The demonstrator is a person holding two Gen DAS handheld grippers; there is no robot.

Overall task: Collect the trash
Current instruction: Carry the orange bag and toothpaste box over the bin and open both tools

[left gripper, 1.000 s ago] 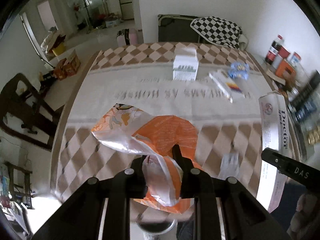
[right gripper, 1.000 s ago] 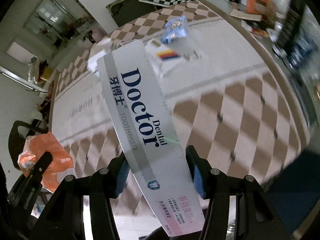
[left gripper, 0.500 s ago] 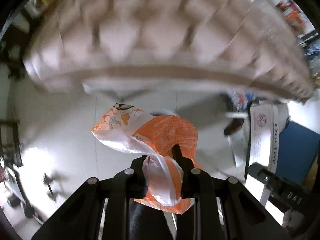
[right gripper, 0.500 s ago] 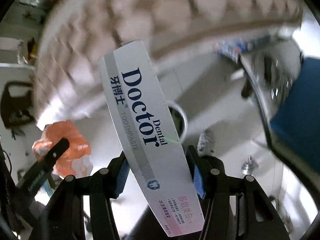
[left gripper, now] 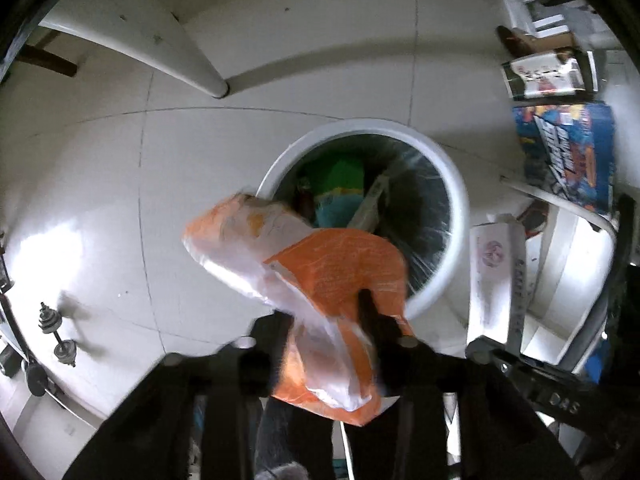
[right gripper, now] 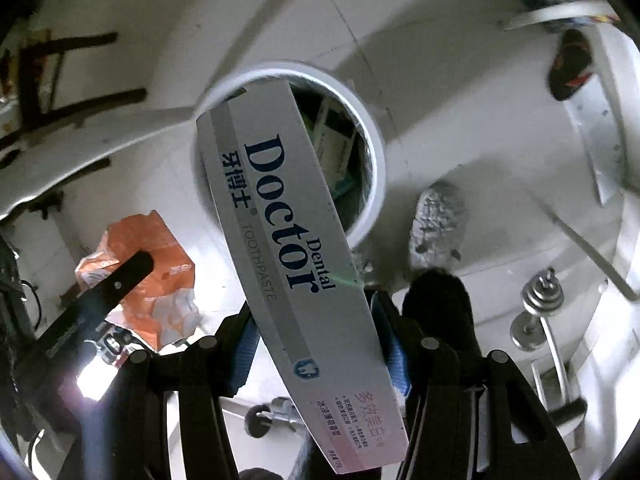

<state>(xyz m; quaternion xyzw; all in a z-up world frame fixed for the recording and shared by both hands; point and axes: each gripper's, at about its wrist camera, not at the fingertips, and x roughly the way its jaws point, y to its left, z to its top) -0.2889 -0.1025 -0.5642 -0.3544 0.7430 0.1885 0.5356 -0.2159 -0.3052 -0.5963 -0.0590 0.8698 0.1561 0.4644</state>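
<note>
Wrapper [left gripper: 320, 276], orange and white plastic, sits between the fingers of the left gripper [left gripper: 326, 320] in the left wrist view; jaws have just been opening, now stand apart w/ the crumpled wrapper loose in the gap, its far end hanging over the near rim of the white round trash bin [left gripper: 456, 196]. Bin has a dark liner, and green and teal packaging plus a pale box already inside. White tiled floor [left gripper: 100, 184] around it, dumbbell [left gripper: 56, 336] at far left, blue printed box [left gripper: 568, 152] at right. Toothpaste box [left gripper: 496, 276] shows just right of the bin.

Right wrist view: right gripper [right gripper: 316, 336] is clamped on the long "Doctor Dental" toothpaste box [right gripper: 280, 216], blue pads pressing both long sides. Box tilts up-left, its far end over the bin [right gripper: 376, 160] opening. Left gripper's finger [right gripper: 120, 280] lies across the orange wrapper [right gripper: 160, 240] at left. Grey slipper [right gripper: 440, 216] sits just beside the bin on the right; dumbbell [right gripper: 536, 312] farther right.
</note>
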